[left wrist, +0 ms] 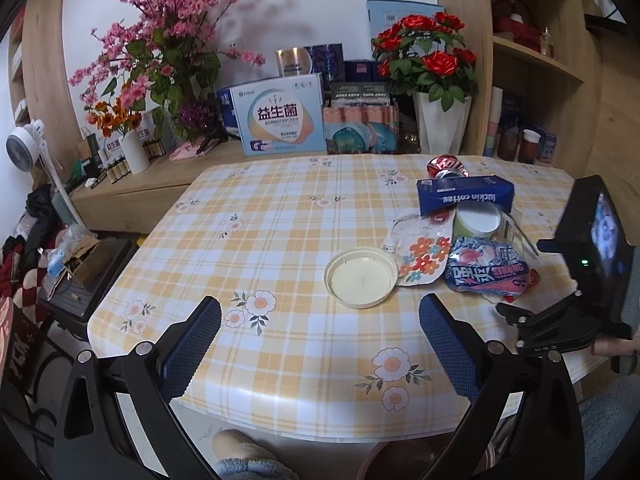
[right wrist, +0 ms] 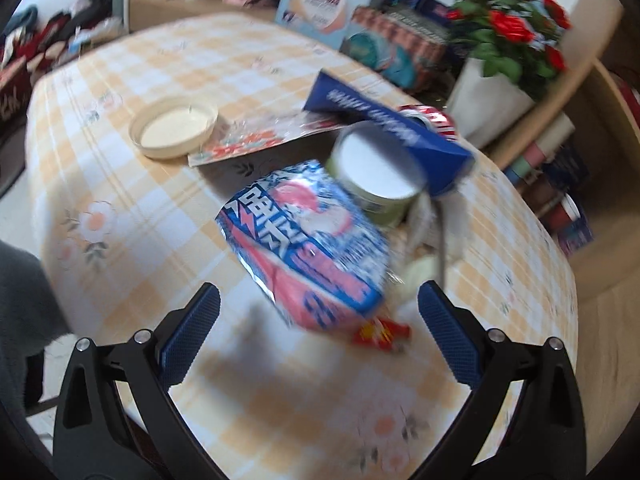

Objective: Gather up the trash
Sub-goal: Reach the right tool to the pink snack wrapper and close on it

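Trash lies in a heap on the checked tablecloth [left wrist: 280, 220]: a cream lid [left wrist: 361, 276], a flowered plastic pouch [left wrist: 422, 258], a blue and pink snack bag [left wrist: 486, 270], a green tub [left wrist: 478, 222], a blue coffee box [left wrist: 464, 194] and a crushed red can [left wrist: 446, 166]. My left gripper [left wrist: 320, 320] hangs open over the near table edge, short of the lid, nothing between its fingers. My right gripper [right wrist: 319, 312] is open too, just in front of the snack bag [right wrist: 308, 240], with a small red wrapper [right wrist: 382, 334] near its right finger. The lid [right wrist: 174, 130], tub [right wrist: 378, 172] and box [right wrist: 392, 128] lie beyond.
Boxes, a white vase of red roses [left wrist: 440, 120] and pink blossom [left wrist: 168, 40] line the wooden ledge behind the table. Shelves stand at the right. A fan [left wrist: 24, 152] and clutter sit on the floor at the left. A slippered foot [left wrist: 240, 456] shows under the near edge.
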